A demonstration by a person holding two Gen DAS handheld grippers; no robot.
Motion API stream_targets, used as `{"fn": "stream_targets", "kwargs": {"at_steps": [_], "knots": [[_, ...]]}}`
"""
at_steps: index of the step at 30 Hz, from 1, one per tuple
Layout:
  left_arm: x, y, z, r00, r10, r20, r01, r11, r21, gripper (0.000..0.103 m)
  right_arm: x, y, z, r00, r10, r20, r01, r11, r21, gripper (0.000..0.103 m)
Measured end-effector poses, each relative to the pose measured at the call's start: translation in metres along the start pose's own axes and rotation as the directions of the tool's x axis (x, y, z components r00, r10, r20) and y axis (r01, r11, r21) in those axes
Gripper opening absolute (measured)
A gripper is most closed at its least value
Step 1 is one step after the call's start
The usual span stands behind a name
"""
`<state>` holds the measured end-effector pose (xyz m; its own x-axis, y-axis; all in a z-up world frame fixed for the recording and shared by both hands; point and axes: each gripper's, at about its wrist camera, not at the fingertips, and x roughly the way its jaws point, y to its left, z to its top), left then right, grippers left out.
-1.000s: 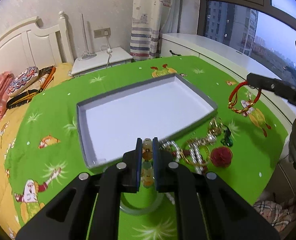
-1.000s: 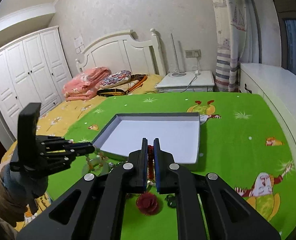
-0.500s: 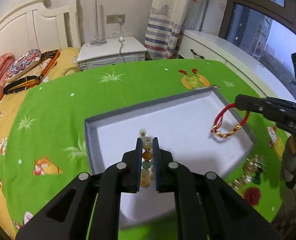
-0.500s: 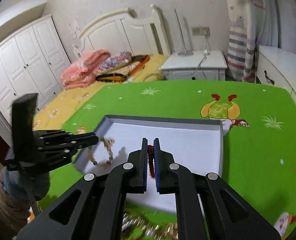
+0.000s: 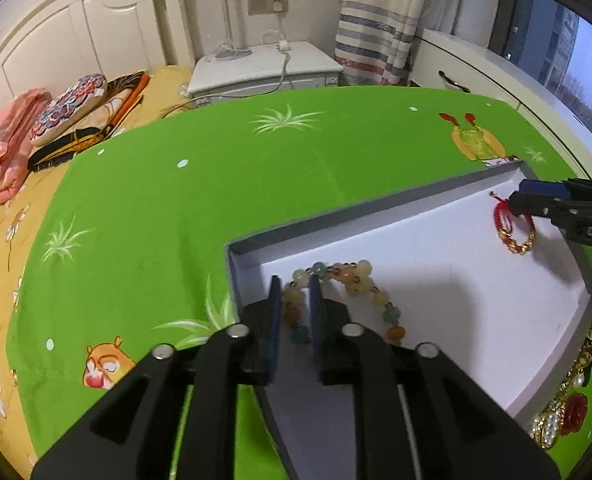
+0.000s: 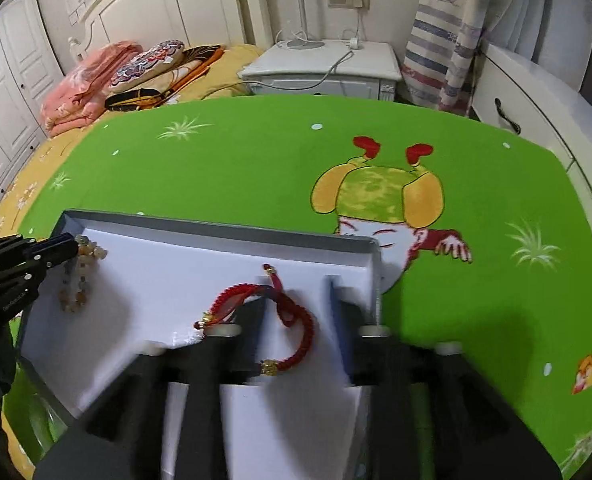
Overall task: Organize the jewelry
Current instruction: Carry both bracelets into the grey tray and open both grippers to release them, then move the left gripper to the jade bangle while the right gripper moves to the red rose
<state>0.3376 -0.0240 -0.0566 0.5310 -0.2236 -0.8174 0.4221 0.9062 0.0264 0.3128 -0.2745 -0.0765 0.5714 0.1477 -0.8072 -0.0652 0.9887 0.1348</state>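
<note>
Now your left gripper [image 5: 294,312] is standing slightly parted, its jaws straddling the bead bracelet [image 5: 348,300] lying in the tray [image 5: 416,200]. Your right gripper [image 6: 296,312], lettered "DAS", is gaping wide, the red bracelet [image 6: 292,320] lying loose between its jaws.

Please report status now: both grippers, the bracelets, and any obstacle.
Left gripper open around beaded bracelet in box. Right gripper open, red cord bracelet released inside. No obstacle seen.
</note>
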Motion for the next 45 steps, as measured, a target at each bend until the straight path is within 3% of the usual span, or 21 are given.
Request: {"fn": "stream_targets", "kwargs": {"at_steps": [1,2,3,4,7,10,11,12,13,15,16,18,20,23,29,37,45], "knots": [[-0.003,-0.005,-0.001,1.000,0.003,0.008,-0.003,1.000,0.014,0.031,-0.004,0.003,-0.001,1.000,-0.006,0.011,0.006,1.000,-0.002,0.050],[-0.007,-0.011,-0.002,1.000,0.016,0.021,-0.017,0.999,0.027,0.053,-0.009,0.004,-0.001,1.000,-0.019,0.024,0.019,1.000,-0.007,0.052],[-0.014,-0.016,-0.005,0.998,0.044,0.049,-0.046,0.998,0.042,0.059,-0.017,0.007,-0.003,0.998,-0.025,0.049,0.026,1.000,-0.014,0.053],[-0.023,-0.021,-0.008,0.994,0.061,0.086,-0.066,0.996,0.057,0.071,-0.024,0.008,-0.003,0.997,-0.017,0.069,0.018,1.000,-0.016,0.053],[-0.061,-0.033,-0.023,0.966,0.121,0.227,-0.139,0.988,0.065,0.082,-0.067,0.014,-0.014,0.984,0.005,0.176,-0.001,1.000,-0.020,0.058],[-0.101,-0.032,-0.041,0.930,0.169,0.325,-0.171,0.985,-0.023,0.099,-0.126,0.016,-0.032,0.935,-0.023,0.354,0.038,0.999,-0.036,0.084],[-0.112,-0.032,-0.047,0.917,0.185,0.353,-0.178,0.983,-0.054,0.099,-0.146,0.017,-0.043,0.903,-0.045,0.428,0.069,0.997,-0.039,0.093],[-0.124,-0.031,-0.056,0.904,0.203,0.376,-0.185,0.979,-0.085,0.099,-0.162,0.016,-0.056,0.875,-0.076,0.477,0.104,0.994,-0.033,0.097],[-0.134,-0.030,-0.064,0.896,0.222,0.385,-0.194,0.975,-0.112,0.099,-0.169,0.015,-0.062,0.867,-0.100,0.487,0.127,0.992,-0.023,0.097],[-0.143,-0.026,-0.079,0.907,0.244,0.343,-0.202,0.967,-0.154,0.099,-0.172,0.008,-0.079,0.879,-0.159,0.449,0.166,0.986,0.023,0.097],[-0.143,-0.026,-0.087,0.922,0.250,0.295,-0.204,0.963,-0.177,0.099,-0.169,0.003,-0.088,0.893,-0.166,0.419,0.163,0.986,0.042,0.097],[-0.143,-0.026,-0.102,0.935,0.249,0.253,-0.202,0.959,-0.199,0.099,-0.162,-0.007,-0.113,0.918,-0.153,0.366,0.132,0.988,0.080,0.097],[-0.143,-0.028,-0.124,0.941,0.258,0.221,-0.211,0.954,-0.213,0.099,-0.159,-0.012,-0.143,0.925,-0.170,0.340,0.135,0.983,0.123,0.097],[-0.142,-0.030,-0.156,0.956,0.233,0.180,-0.192,0.956,-0.222,0.099,-0.155,-0.012,-0.179,0.943,-0.125,0.309,0.082,0.985,0.150,0.097],[-0.136,-0.044,-0.191,0.967,0.212,0.144,-0.183,0.964,-0.193,0.098,-0.140,0.026,-0.223,0.972,-0.076,0.221,0.069,0.997,0.037,0.095],[-0.122,-0.063,-0.206,0.987,0.129,0.094,-0.115,0.983,-0.140,0.098,-0.115,0.056,-0.225,0.994,-0.024,0.103,0.032,0.997,-0.076,0.080],[-0.105,-0.071,-0.195,0.997,0.066,0.049,-0.060,0.992,-0.112,0.093,-0.096,0.078,-0.210,0.995,-0.058,0.079,0.070,0.984,-0.161,0.071]]}}
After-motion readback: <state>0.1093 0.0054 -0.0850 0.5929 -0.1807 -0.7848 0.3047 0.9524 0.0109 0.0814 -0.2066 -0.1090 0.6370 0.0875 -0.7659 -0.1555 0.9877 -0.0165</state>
